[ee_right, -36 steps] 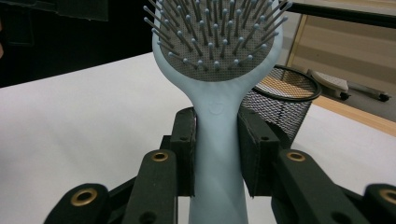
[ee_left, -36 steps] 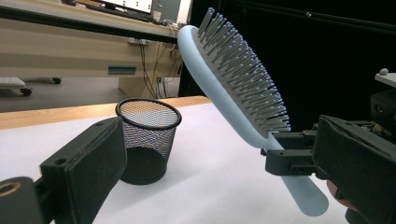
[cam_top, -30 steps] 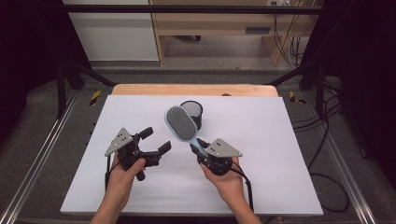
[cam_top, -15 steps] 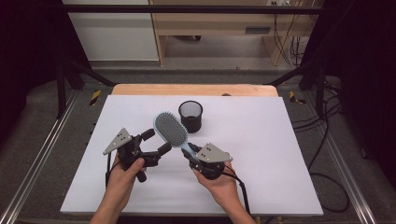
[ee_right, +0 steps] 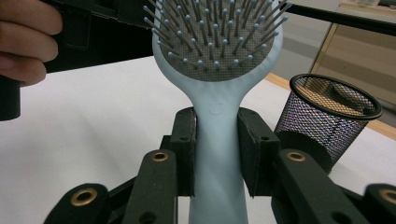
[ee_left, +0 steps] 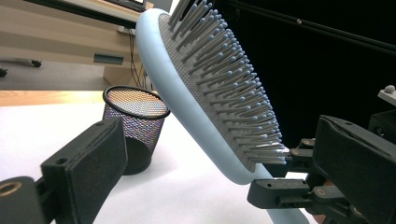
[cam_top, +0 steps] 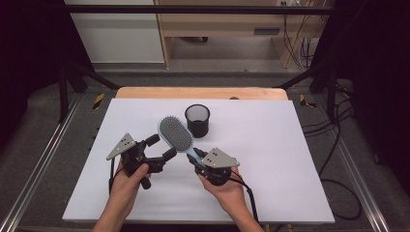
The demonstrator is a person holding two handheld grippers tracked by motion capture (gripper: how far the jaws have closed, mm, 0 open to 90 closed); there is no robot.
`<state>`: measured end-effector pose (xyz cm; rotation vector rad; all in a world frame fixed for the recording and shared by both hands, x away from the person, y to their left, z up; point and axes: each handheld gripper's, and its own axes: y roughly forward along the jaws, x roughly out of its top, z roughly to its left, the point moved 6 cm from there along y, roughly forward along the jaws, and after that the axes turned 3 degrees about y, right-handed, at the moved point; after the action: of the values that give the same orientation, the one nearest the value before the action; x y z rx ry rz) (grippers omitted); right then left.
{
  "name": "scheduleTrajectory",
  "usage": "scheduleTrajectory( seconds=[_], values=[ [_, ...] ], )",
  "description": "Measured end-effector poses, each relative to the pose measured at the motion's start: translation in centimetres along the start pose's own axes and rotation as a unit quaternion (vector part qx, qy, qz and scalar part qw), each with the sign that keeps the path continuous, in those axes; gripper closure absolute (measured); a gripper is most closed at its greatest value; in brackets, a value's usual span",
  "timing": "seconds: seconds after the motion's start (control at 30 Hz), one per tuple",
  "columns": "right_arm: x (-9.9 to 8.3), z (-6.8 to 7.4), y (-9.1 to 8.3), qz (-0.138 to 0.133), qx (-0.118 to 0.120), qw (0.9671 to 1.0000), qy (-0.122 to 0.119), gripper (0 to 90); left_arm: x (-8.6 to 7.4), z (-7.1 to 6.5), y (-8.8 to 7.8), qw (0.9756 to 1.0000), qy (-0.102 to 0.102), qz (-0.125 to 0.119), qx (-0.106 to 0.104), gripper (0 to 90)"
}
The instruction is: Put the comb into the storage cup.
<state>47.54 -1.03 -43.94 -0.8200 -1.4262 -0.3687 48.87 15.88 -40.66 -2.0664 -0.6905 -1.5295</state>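
Since a second ago the hairbrush (cam_top: 176, 135) has swung away from the mesh cup (cam_top: 197, 120): its head, which then overlapped the cup's rim in the high view, now stands to the cup's left, beside the left gripper (cam_top: 161, 147). Nearest the person, the right gripper (cam_top: 195, 157) pinches the pale blue handle, its two black pads pressed against either side of the neck in the right gripper view, where the hairbrush (ee_right: 218, 93) rises straight up between them. Held clear of the white table (cam_top: 270, 159), the brush runs with its long axis from the handle at the right gripper up and away to the left, the oval head at the far end and the grey bristle face turned upward and toward the person. The left gripper (ee_left: 219, 154) is spread wide, and the head sits between its jaws without either pad touching it. Farther back, the black mesh cup (ee_left: 135, 128) stands upright on the table, just right of the head and apart from it; what shows of its inside is bare mesh
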Motion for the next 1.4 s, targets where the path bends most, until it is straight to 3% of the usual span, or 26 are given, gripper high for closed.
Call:
scheduleTrajectory(
  seconds=[0.83, 1.17, 1.4],
  values=[
    [-0.3, 0.6, 0.5, 0.004, 0.012, 0.9999, -0.004, 69.7, -0.2, 0.2, 0.3, 0.9999, -0.014, 0.000, -0.004, 3.1],
    [-0.3, 1.3, 0.7, 0.004, 0.026, 0.9996, -0.012, 69.6, -0.1, 0.5, 0.2, 0.9992, -0.036, -0.013, -0.005, 4.5],
    [-0.4, 1.8, 0.9, 0.006, 0.033, 0.9993, -0.014, 69.6, 0.3, 0.9, -0.2, 0.9967, -0.075, -0.030, -0.011, 14.2]
  ],
)
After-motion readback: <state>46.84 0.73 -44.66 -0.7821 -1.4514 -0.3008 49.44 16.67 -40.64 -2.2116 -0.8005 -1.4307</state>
